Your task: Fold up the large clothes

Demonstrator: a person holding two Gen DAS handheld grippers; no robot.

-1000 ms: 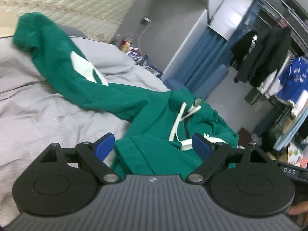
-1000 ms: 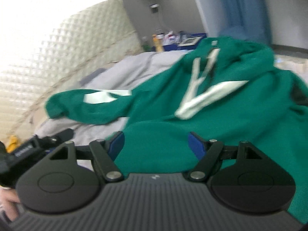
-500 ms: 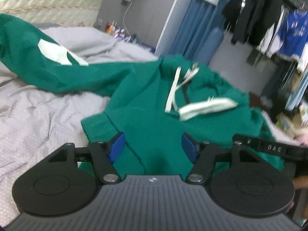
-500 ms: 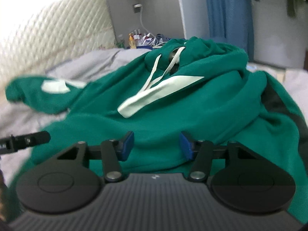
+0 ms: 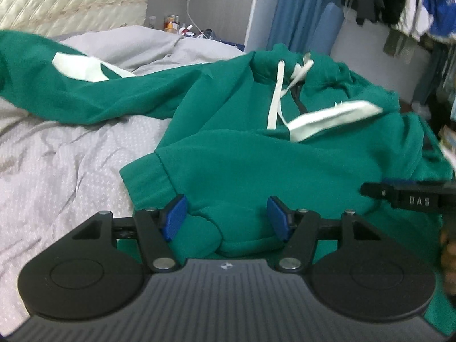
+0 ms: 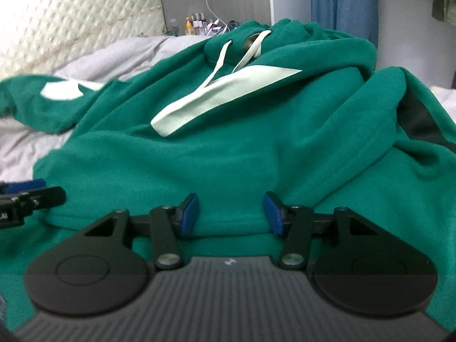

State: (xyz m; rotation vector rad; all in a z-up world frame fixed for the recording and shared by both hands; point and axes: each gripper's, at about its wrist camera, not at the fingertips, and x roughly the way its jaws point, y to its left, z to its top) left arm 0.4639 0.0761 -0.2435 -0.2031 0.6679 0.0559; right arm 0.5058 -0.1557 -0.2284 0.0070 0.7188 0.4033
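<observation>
Hoodie (image 5: pixel 256 165), green, spread rumpled across grey bed sheet (image 5: pixel 62 154); one sleeve (image 5: pixel 85 91) with pale patch stretched out toward quilted headboard (image 5: pixel 71 2), hood and white drawstrings (image 6: pixel 219 65) bunched at far side. Pale stripe (image 6: pixel 222 97) slanting across chest. Clothes rail (image 5: pixel 399 8) with hanging garments beyond bed in left wrist view; small bottles (image 6: pixel 196 24) on far stand. Left gripper (image 5: pixel 225 216) low over hem, jaws partly apart after recent closing, a raised fold of green fabric between blue pads (image 5: pixel 172 218); firm pinch not discernible. Right gripper (image 6: pixel 230 213) also at hem, jaws just narrowed, hem ridge bulging between pads (image 6: pixel 189 213); actual grip unclear.
</observation>
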